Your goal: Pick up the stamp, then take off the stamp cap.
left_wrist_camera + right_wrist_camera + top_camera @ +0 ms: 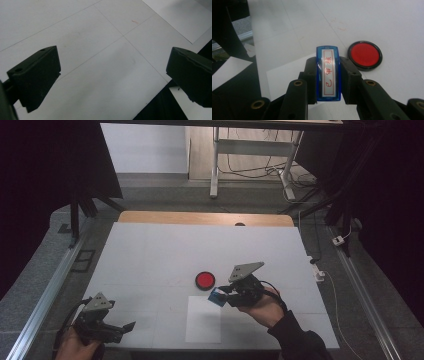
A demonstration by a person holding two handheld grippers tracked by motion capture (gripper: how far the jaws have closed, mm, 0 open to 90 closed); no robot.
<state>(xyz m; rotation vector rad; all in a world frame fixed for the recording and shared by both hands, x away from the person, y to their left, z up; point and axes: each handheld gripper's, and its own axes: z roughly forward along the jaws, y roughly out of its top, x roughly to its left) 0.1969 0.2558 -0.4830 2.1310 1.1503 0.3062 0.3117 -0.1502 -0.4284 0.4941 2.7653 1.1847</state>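
Stamp [328, 72]: blue, red characters on its label, clamped between my right gripper's [223, 296] jaws, centre of the right gripper view.
Ink pad [365, 55]: red, round, right of the stamp.
Paper [203, 319]: lower centre, high view.
Left gripper [120, 330]: my jaws wide apart, holding nothing, lower left.

High view: fixed, above near edge of table [150, 255], faces forward and down; takes in whole top, floor beyond, both grippers small.

Left gripper view: rides on left gripper [113, 82], looks along own jaws, close over bare table near front edge; corner of paper sheet [175, 15] at top right.

Right gripper view: rides on right gripper [328, 75], very close to blue stamp [328, 72]; red ink pad [365, 55] just beyond.

Shared: paper sheet [203, 319] and table in all three; ink pad [205, 280] and stamp [217, 296] in high and right views.
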